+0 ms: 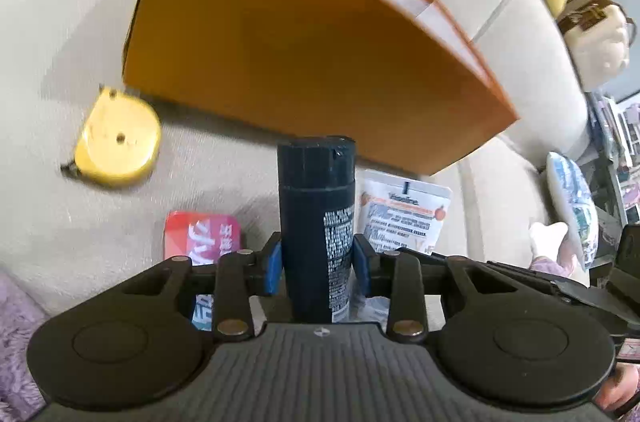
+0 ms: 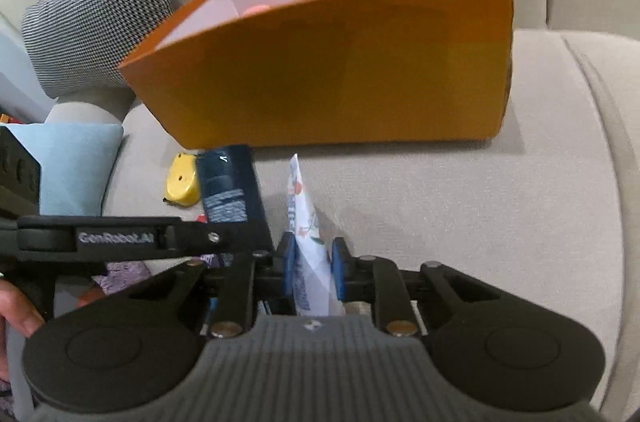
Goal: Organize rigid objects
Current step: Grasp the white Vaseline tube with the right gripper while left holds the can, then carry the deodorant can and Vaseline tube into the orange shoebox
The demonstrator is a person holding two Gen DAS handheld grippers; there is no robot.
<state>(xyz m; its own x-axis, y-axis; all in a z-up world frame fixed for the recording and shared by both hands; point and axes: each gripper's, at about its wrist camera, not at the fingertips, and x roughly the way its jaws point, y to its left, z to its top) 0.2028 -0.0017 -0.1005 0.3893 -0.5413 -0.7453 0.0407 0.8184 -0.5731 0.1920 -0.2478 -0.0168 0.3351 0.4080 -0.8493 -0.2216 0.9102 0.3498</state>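
Between the left gripper (image 1: 318, 258) jaws, dark bottle (image 1: 318, 222) clamped upright; right gripper (image 2: 314, 268) jaws pinch white packet (image 2: 310, 250). Both face orange box (image 2: 340, 70) ahead, presumably for deposit.

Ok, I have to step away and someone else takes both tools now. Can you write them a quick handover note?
Left tool: shut on the dark blue bottle, held upright in front of the orange box.
Right tool: shut on the white Vaseline packet, also in front of the box.
On the beige sofa: the yellow tape measure left of the box, and a red packet near the left tool.
Done: something pinkish already shows inside the box; I cannot tell what.
Left: drop the bottle and packet in the box, then likely the tape measure and red packet.
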